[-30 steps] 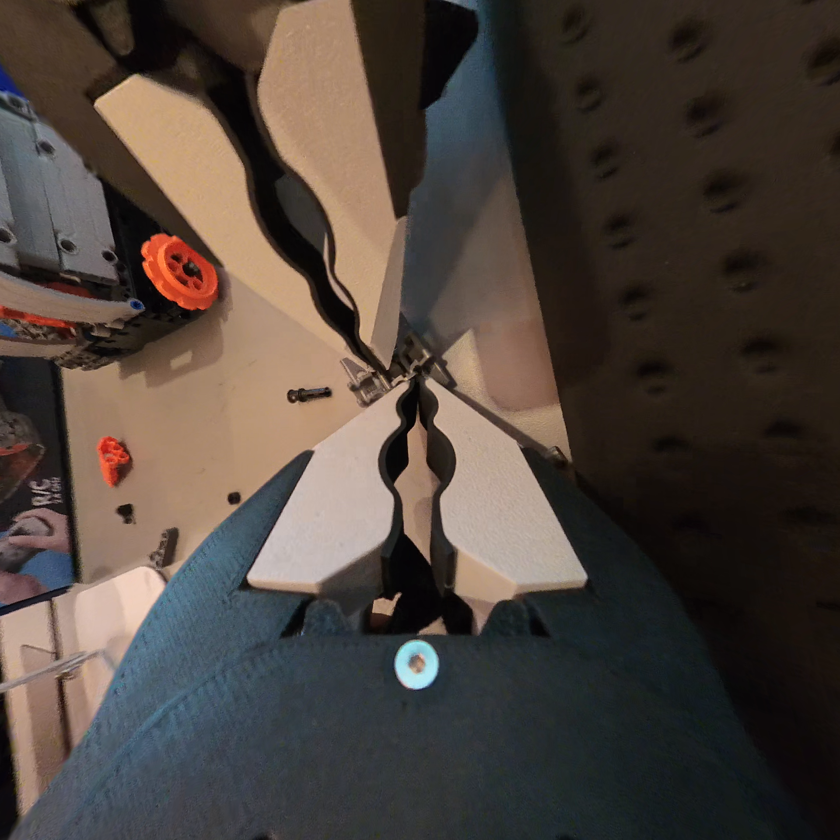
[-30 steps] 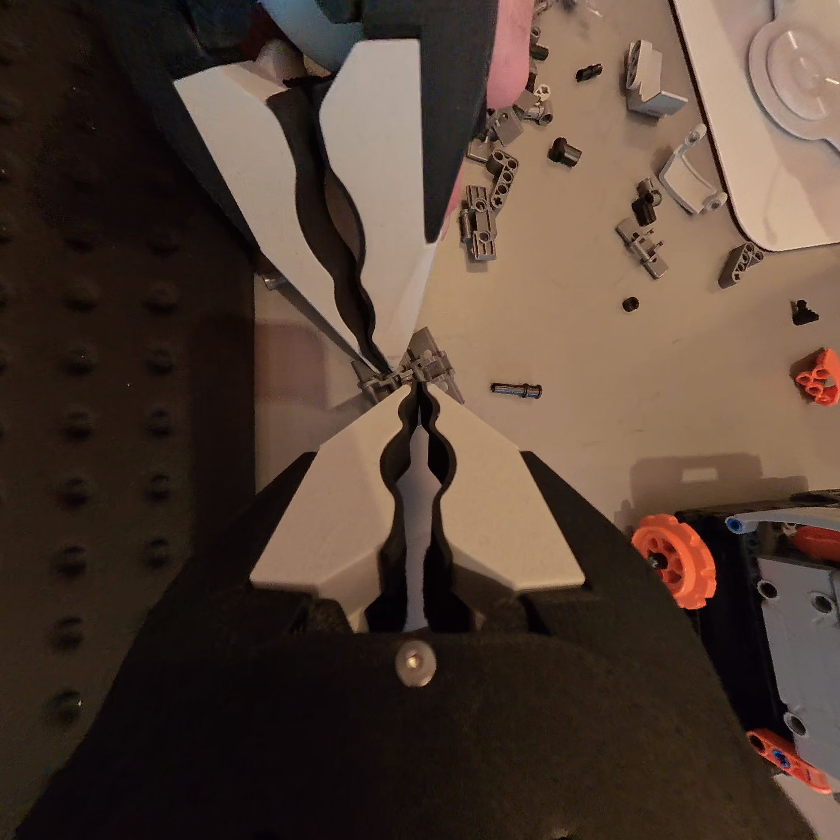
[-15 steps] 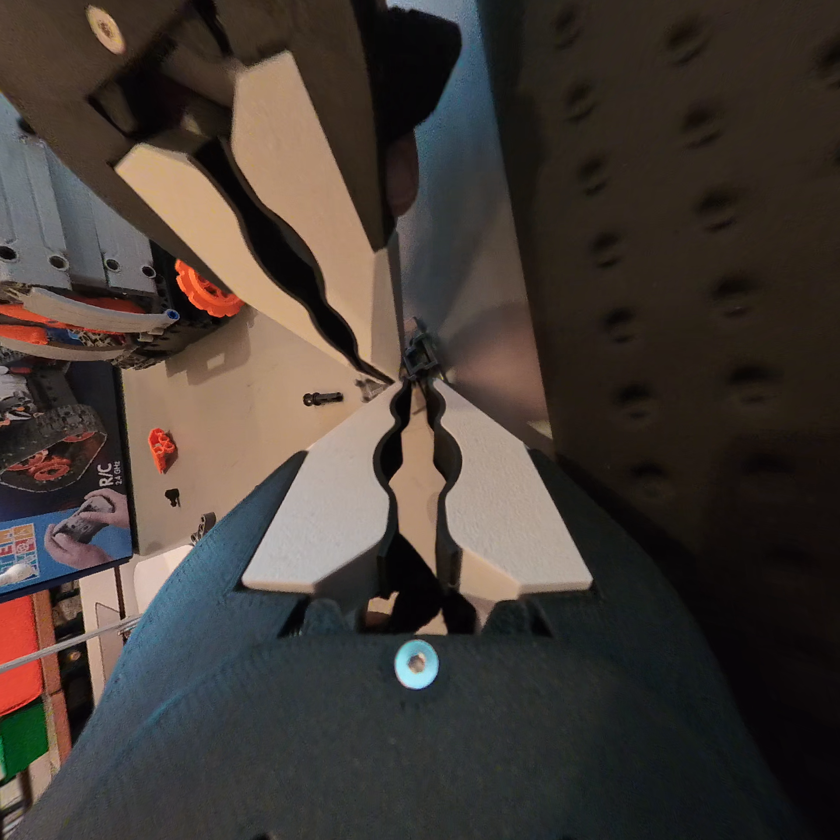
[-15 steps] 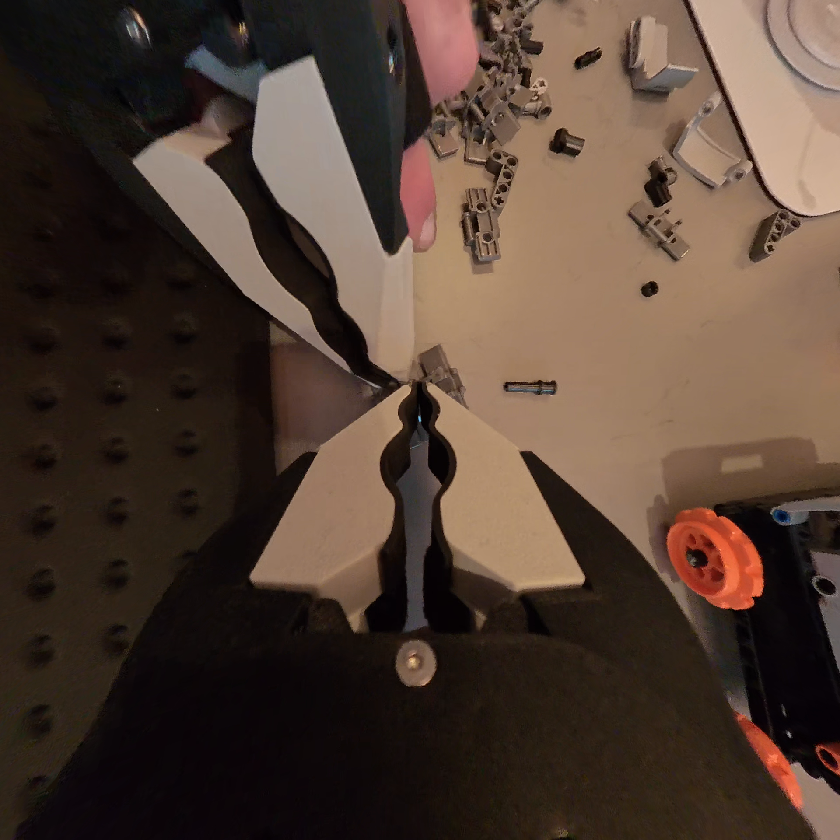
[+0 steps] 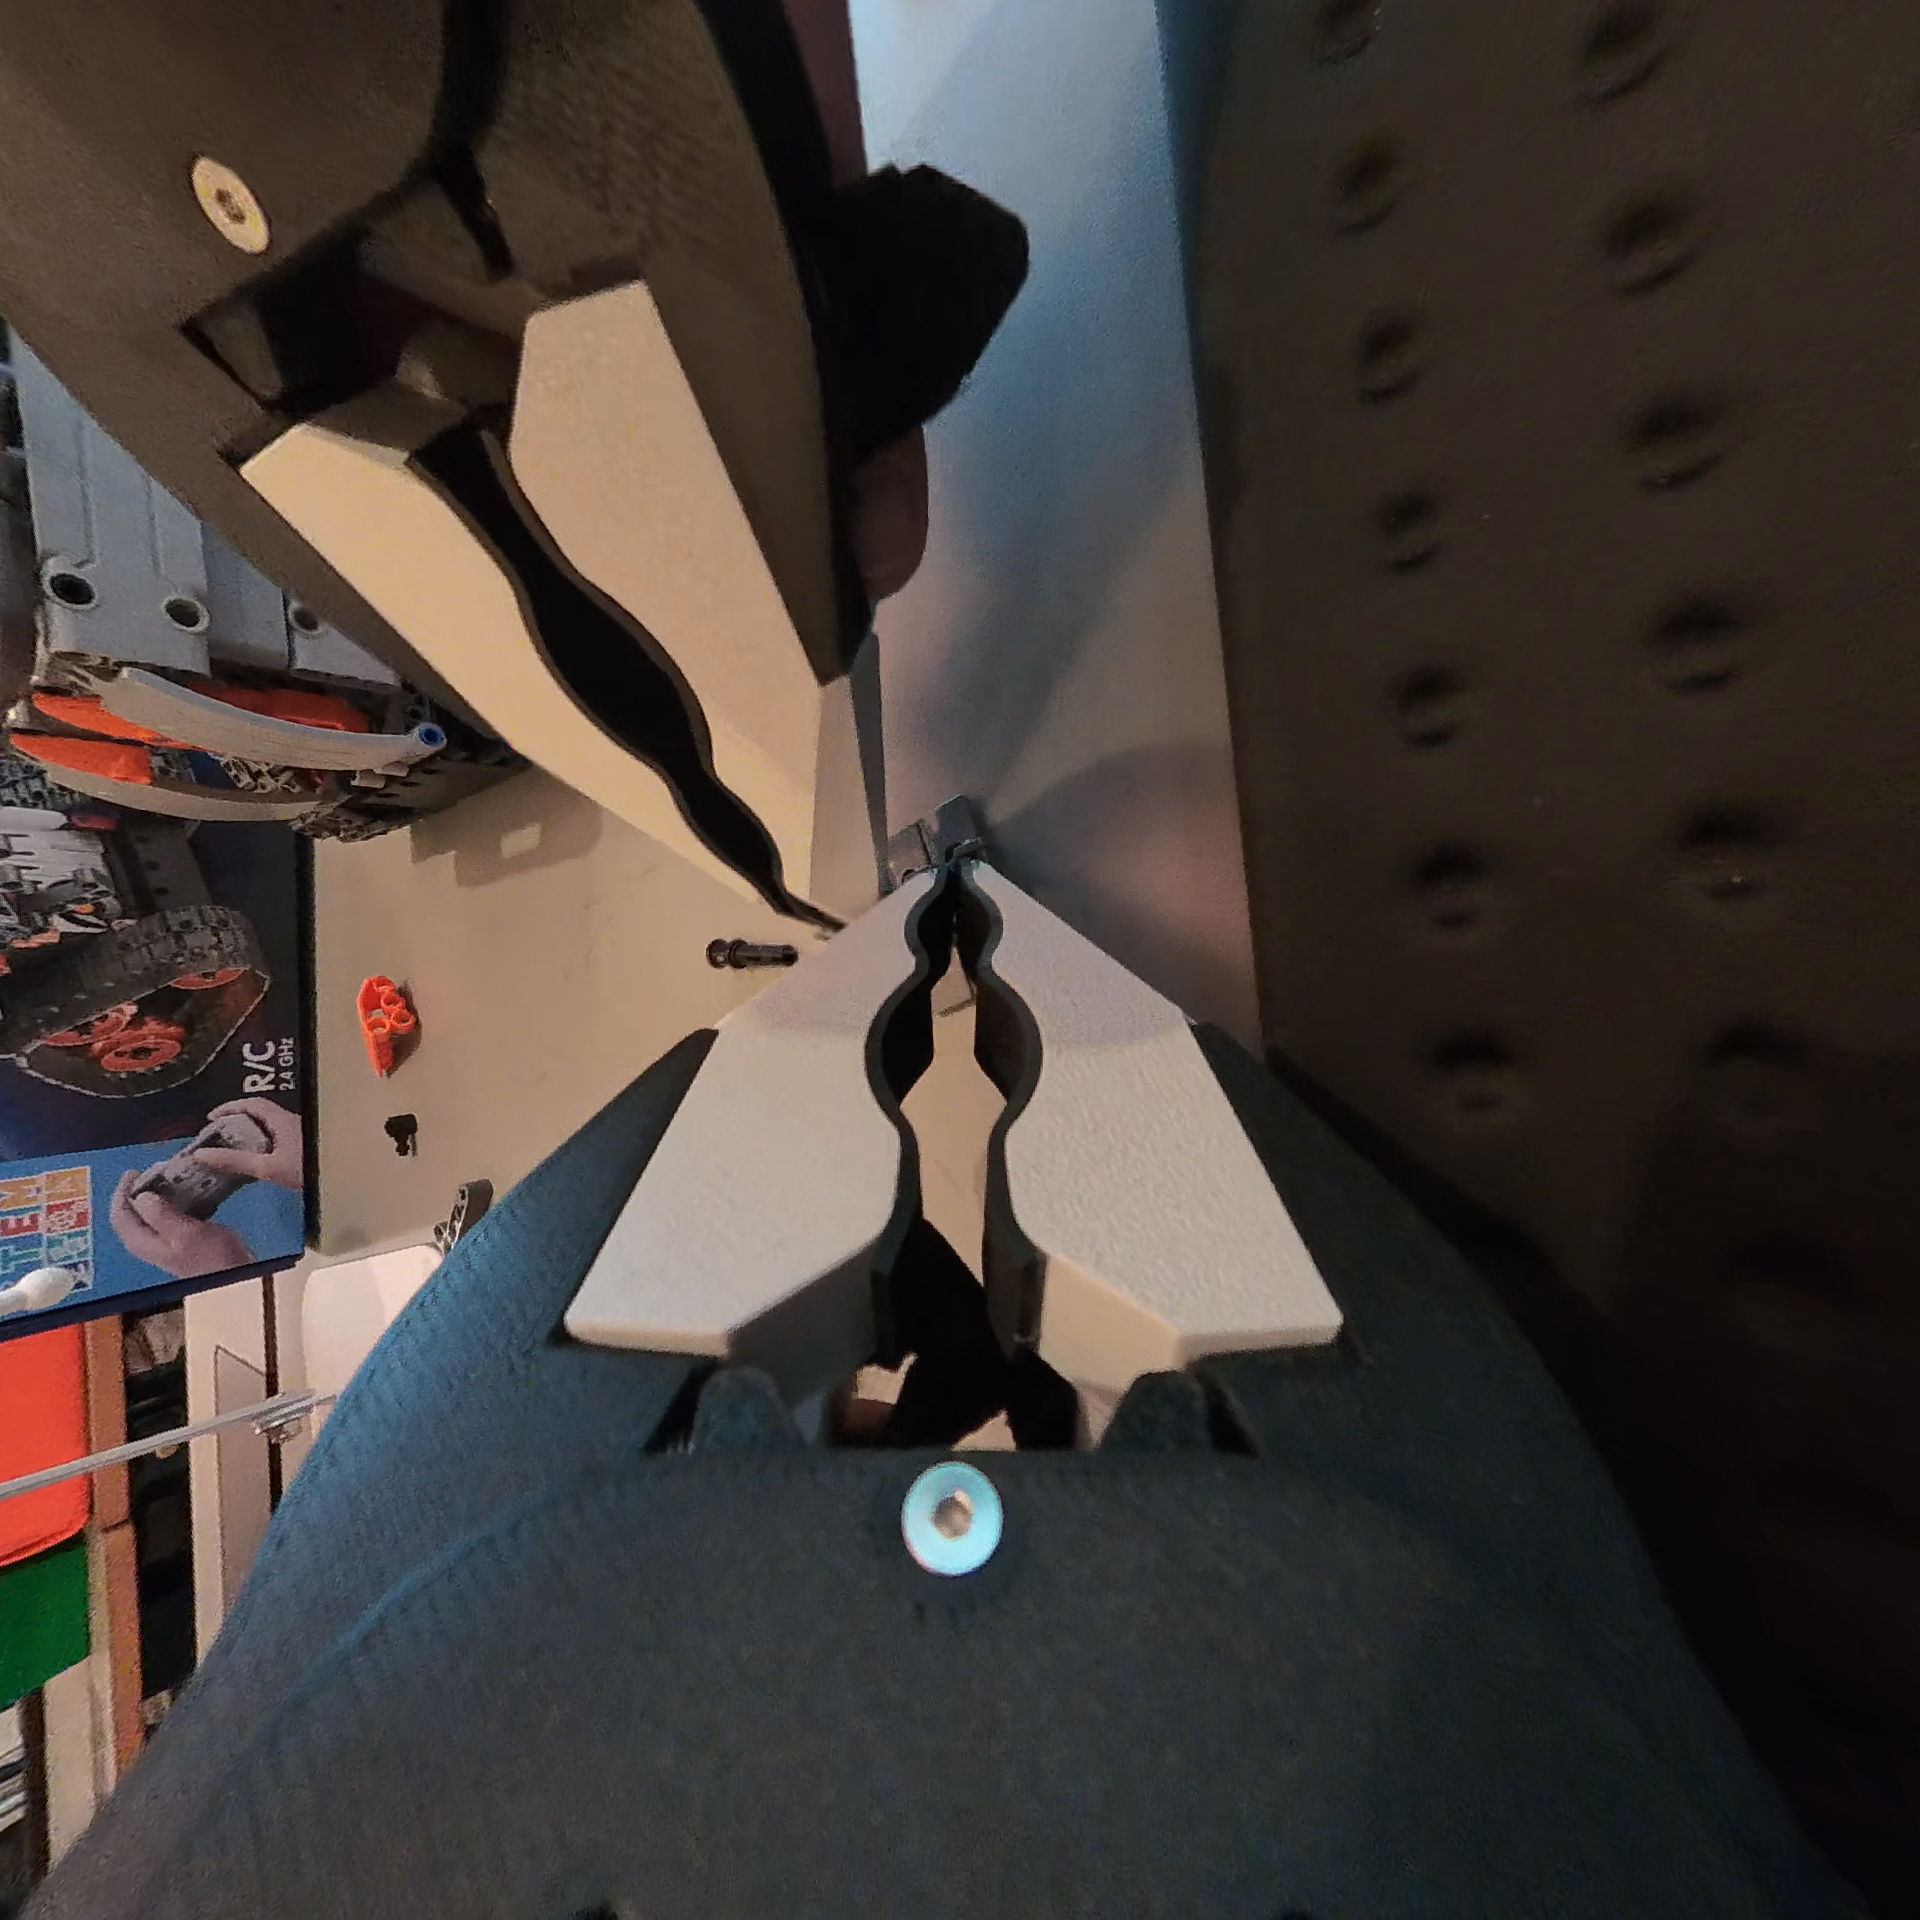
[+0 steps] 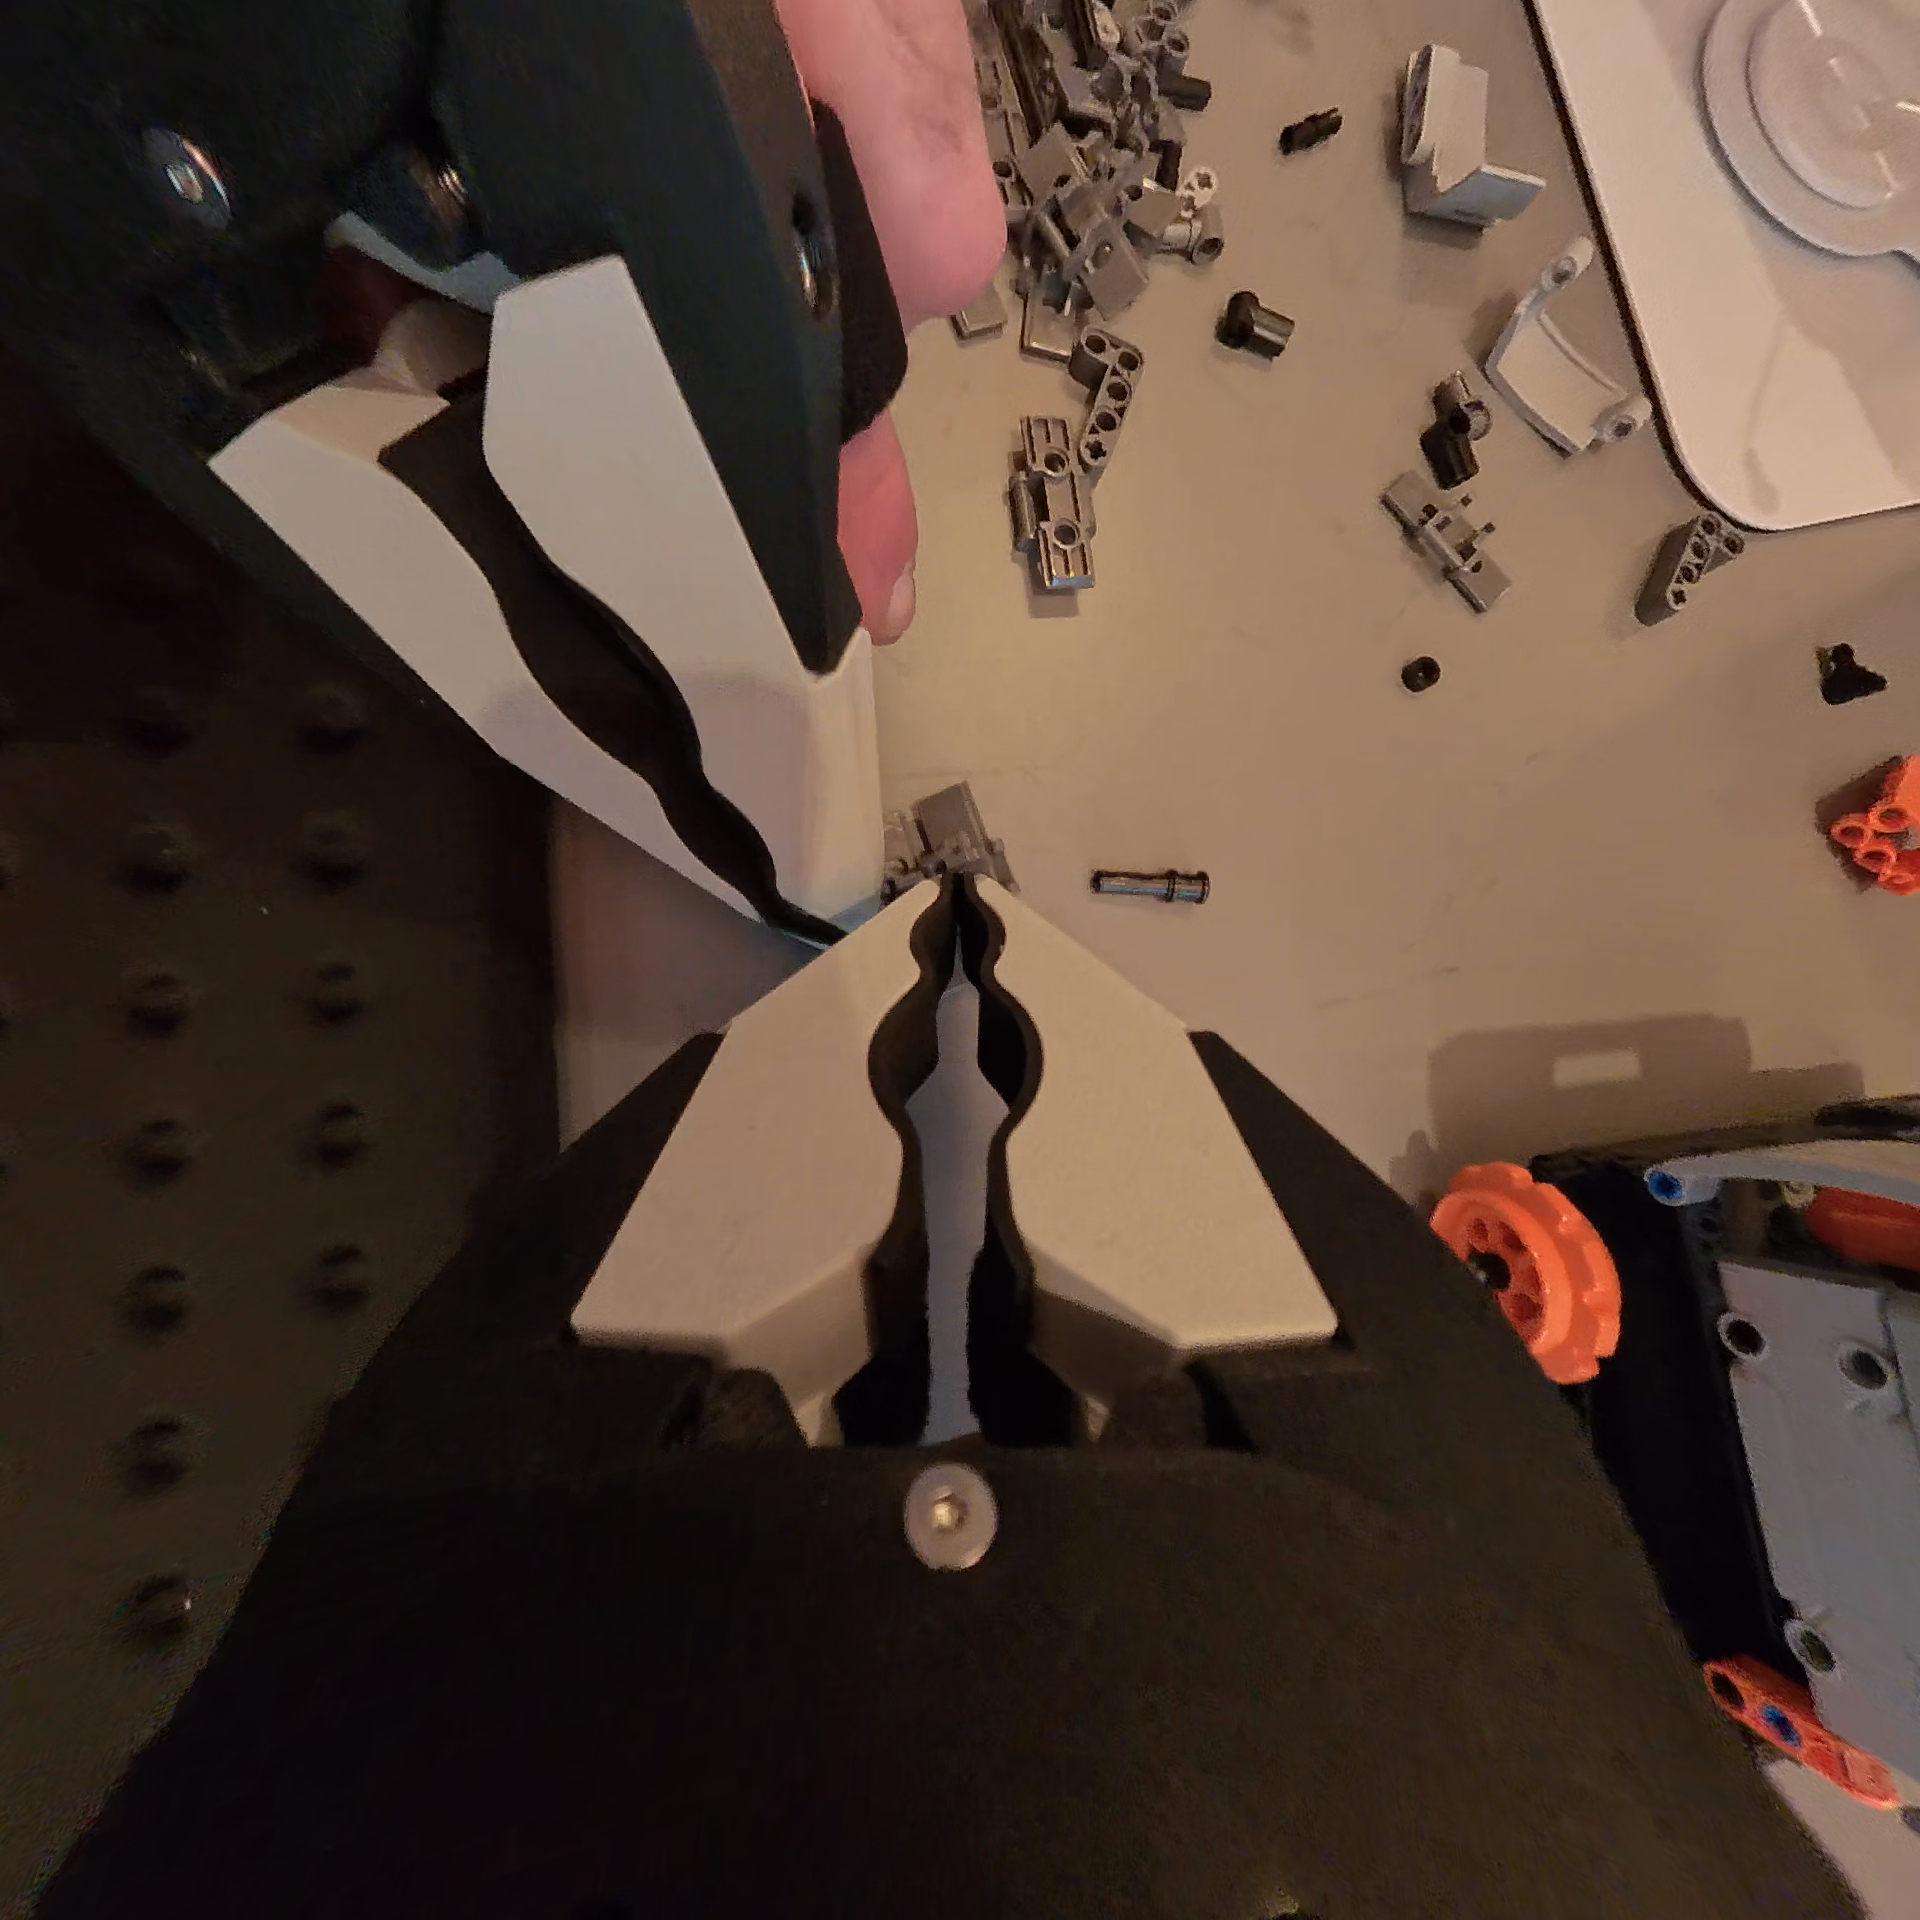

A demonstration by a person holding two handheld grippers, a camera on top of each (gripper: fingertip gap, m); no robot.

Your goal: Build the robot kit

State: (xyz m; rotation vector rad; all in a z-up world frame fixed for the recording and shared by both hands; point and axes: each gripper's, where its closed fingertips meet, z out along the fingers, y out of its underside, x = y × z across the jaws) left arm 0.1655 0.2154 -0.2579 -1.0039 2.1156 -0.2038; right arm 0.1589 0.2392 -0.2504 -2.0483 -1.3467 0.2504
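Above the pale tabletop [image 6: 1299, 748], both claws met tip to tip. The left claw [image 5: 951, 881] was clenched on a small grey piece [image 5: 940, 831] that stuck out just past its fingertips. The right claw [image 6: 956, 885] was likewise clenched on a small grey piece [image 6: 948, 831]. Whether the two gripped one piece or two joined ones could not be told, since each view hid the other claw's tips behind its own finger. A person's fingers [image 6: 914, 208] wrapped round the left claw's body.

Just beside the meeting point, a black pin [image 6: 1148, 885] lay loose on the tabletop. Farther off lay a heap of grey parts [image 6: 1091, 208], scattered grey and black bits and a white tray [image 6: 1662, 343]. A partly built vehicle [image 6: 1787, 1382] with an orange wheel [image 6: 1525, 1283] stood near the right claw, apart from it. A printed box [image 5: 145, 1039] and a small orange part [image 5: 387, 1020] showed in the left wrist view, and a dark studded panel [image 5: 1558, 727] bordered the tabletop.
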